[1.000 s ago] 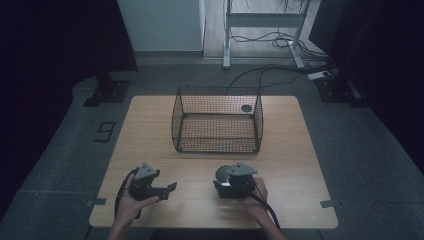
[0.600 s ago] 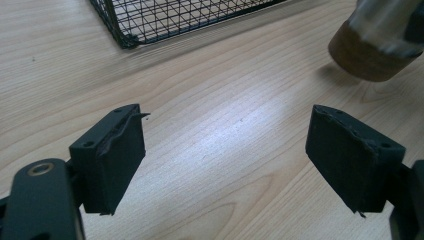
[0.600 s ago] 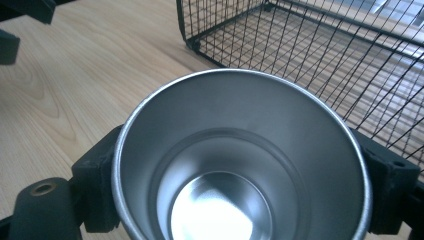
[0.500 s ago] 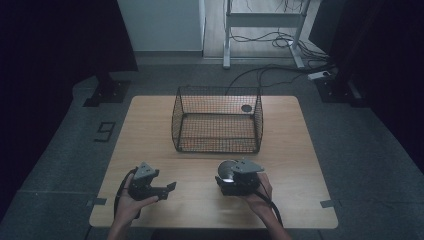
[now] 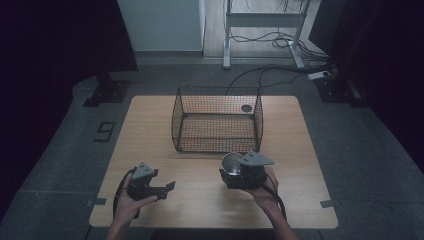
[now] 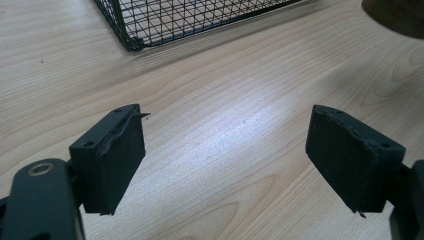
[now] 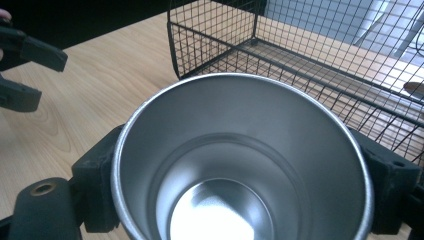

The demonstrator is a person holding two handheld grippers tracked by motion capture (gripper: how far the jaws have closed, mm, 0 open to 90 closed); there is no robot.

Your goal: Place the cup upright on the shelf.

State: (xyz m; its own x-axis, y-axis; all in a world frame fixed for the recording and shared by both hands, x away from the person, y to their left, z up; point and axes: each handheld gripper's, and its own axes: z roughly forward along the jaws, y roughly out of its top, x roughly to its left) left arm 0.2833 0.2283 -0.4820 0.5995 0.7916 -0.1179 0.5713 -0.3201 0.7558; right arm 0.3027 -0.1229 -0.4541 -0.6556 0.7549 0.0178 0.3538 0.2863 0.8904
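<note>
Gripping a shiny round stainless-steel cup, the right gripper has both black jaws clenched against the cup's outer wall; the cup's open mouth faces the right gripper view. The cup is held above the light wooden table, just in front of the black wire-mesh basket. The left gripper, jaws released and wide apart, holds nothing over bare tabletop

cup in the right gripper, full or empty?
Empty. The right gripper view looks straight into the steel cup: bare shiny bottom, nothing inside.
</note>
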